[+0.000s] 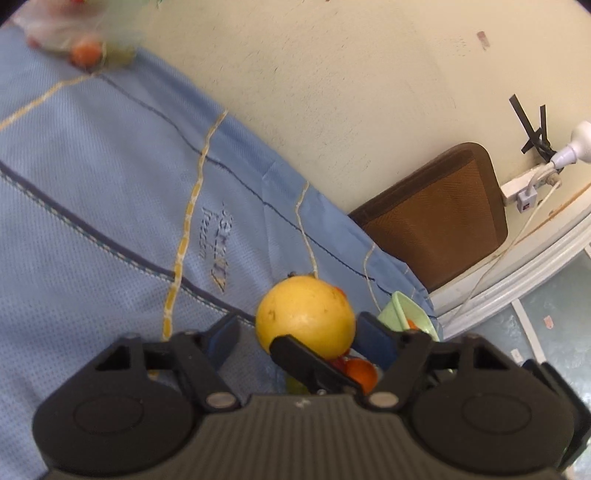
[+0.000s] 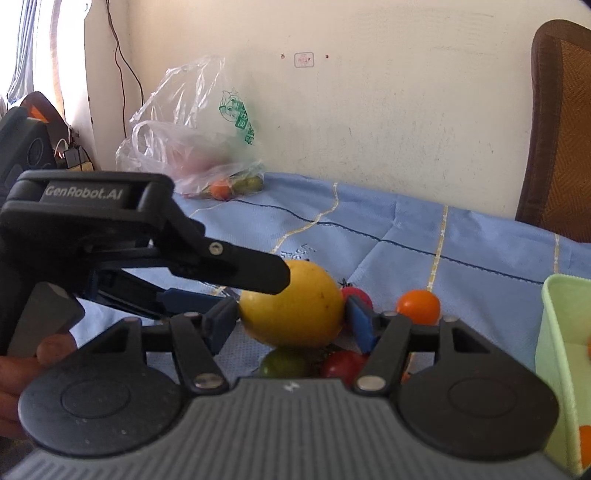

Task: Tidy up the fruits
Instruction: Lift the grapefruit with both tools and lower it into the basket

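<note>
Daylight bright, flooding from window (image 2: 33,48) at left edge, glare there; plastic bag (image 1: 62,26) smeared by blur in left view; fisheye bends wall (image 1: 351,92), corners dark; soft shadows

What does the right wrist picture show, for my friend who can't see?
A yellow fruit sits between the right gripper's blue pads, the left gripper beside it. Tomatoes, a green basket and a plastic bag lie on blue cloth.

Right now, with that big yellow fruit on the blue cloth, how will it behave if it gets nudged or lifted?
The big yellow fruit is rounded, so a nudge would probably roll it across the blue cloth into the small tomatoes beside it. Its smooth skin may slip between narrow pads. It looks firm, probably heavy.
</note>
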A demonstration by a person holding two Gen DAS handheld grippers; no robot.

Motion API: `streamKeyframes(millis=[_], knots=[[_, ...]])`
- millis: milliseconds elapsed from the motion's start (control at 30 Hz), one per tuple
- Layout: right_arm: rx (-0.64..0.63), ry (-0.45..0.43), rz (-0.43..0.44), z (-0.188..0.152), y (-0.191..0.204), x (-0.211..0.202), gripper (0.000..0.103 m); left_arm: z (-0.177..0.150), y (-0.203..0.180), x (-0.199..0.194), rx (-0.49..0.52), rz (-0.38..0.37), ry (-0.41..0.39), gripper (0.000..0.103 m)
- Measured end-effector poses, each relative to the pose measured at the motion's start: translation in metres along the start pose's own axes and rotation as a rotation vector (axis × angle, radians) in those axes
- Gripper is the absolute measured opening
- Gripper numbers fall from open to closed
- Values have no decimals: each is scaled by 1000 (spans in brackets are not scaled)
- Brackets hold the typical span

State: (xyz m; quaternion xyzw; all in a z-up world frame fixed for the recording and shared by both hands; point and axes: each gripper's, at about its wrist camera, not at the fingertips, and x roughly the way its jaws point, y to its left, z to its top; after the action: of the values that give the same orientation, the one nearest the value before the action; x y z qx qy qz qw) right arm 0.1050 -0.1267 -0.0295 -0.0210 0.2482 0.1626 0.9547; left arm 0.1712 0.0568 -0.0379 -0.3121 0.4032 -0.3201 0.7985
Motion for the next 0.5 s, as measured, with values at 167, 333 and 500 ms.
streamKeyframes(millis=[167, 333, 500], knots=[[4, -52, -11, -2, 2, -9, 64, -4, -20, -9, 56, 9, -38, 60], [-58, -204, -71, 5, 10, -47, 64, -1, -70, -24, 165, -28, -82, 61], [-51, -279, -180, 2, -16, -87, 64, -8, -124, 11, 269, -70, -26, 61]])
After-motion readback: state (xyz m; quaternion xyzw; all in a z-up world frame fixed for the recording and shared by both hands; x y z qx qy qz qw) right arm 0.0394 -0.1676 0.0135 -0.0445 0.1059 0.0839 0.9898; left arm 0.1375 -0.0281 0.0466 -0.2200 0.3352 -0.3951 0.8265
